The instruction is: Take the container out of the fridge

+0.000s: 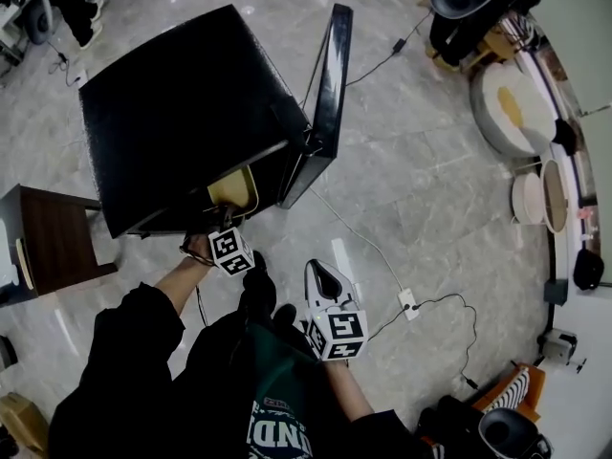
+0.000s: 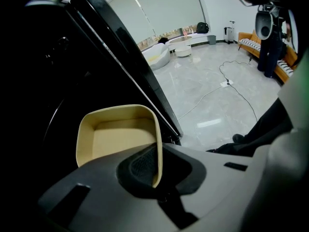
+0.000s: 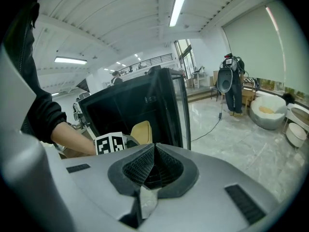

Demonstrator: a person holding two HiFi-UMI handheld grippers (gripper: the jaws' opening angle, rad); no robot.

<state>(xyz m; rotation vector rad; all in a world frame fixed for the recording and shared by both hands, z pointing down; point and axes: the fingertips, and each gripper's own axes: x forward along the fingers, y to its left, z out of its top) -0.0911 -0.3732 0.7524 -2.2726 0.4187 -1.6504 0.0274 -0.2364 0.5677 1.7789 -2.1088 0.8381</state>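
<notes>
Pinching the container (image 2: 113, 139) by its rim, the left tool (image 2: 157, 173) had it at the mouth of the open fridge (image 1: 182, 113), while the right tool (image 3: 153, 163) sat clear of it, pressed together and empty.

Empty cream tub (image 2: 116, 139), open top showing, pokes out at 6 o'clock of the black mini fridge (image 1: 182, 113), door open.

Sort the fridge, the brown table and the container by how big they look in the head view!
1. fridge
2. brown table
3. container, partly hidden there, so it may really be bigger
</notes>
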